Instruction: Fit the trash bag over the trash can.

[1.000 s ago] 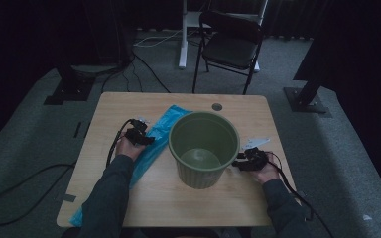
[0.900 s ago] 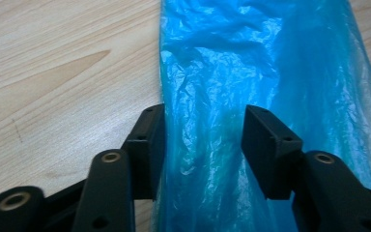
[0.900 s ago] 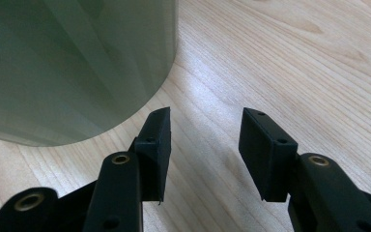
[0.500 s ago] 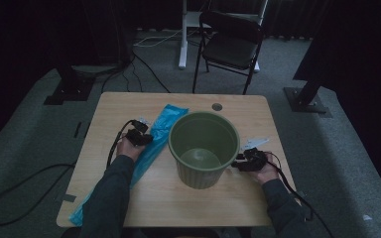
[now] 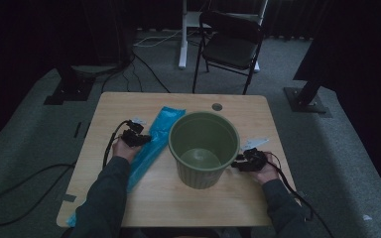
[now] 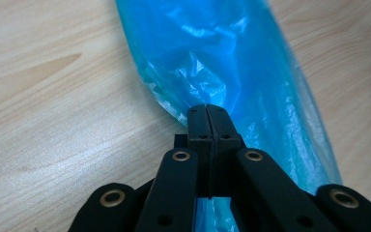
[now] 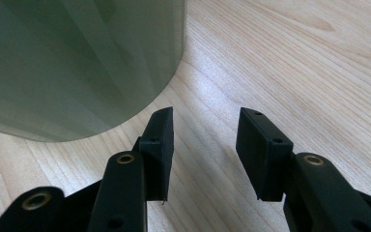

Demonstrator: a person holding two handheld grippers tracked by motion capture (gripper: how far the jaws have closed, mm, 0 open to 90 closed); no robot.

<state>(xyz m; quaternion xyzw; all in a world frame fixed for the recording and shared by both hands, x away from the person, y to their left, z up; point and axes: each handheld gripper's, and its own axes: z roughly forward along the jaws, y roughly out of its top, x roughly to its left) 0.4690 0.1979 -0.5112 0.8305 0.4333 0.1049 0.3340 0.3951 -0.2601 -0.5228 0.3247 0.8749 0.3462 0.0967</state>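
Left gripper: your jaws are clenched tight, pads meeting with no gap, and they have just been closing. The tips sit on the edge of the blue plastic bag; a fold of film appears pinched at the tips, though you cannot see how much of it is caught. In the high view this gripper lies at the left side of the bag.

Right gripper: your jaws stand released, 2 pads well apart with bare wood between them, though they have just been closing a little. Nothing is between them. In the high view this gripper rests on the table just beside the bin's right wall.

Blue plastic bag: 1 long, crumpled, translucent bag lying flat on the table, running diagonally from near the bin's far left rim down to the table's near left corner. Your left forearm crosses its lower part.

Green bin: 1 round ribbed bin, upright, mouth open, near the middle of the table, just right of the bag. In the right gripper view its wall stands to the left of the jaws, not touched by them.

Table: light wood top with 1 round cable hole near the far edge.

Chair: 1 dark folding chair on the carpet beyond the table.
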